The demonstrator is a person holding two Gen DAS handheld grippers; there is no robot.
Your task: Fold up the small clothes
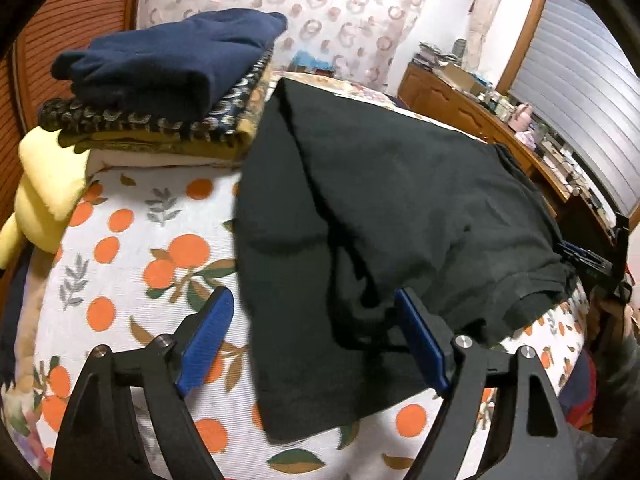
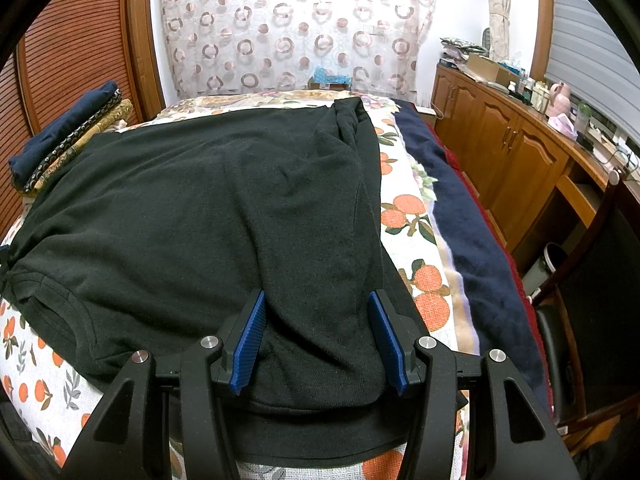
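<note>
Nearest in the left wrist view, the left tongs (image 1: 316,340) stand wide open over the bed (image 1: 132,280). Their blue pads (image 1: 208,340) are well apart, and the near edge of the black T-shirt (image 1: 380,208) lies between them without either pad pressing on it.

Nearest in the right wrist view, the right tongs (image 2: 320,344) stand about half open, with a bunched fold of the black T-shirt (image 2: 192,208) filling the gap between the blue pads (image 2: 250,344). The cloth touches both pads; whether they truly pinch it cannot be told.

The shirt is spread over the bed's orange-fruit sheet (image 2: 420,280). Only the right view shows it whole: the body lies flat and one side is folded over in a long ridge running away toward the far end. Only that view shows the dark blue blanket (image 2: 480,232) along the bed's right edge.

Further off, the left view shows best a stack of folded clothes (image 1: 168,80), a navy piece on top of patterned ones, with a pale yellow soft thing (image 1: 48,184) beside it. At that view's right edge the right tongs (image 1: 600,268) appear small, by the shirt.

Farthest, both views show a circle-patterned curtain (image 2: 288,36) and a cluttered wooden counter (image 2: 520,140) along the right wall.
</note>
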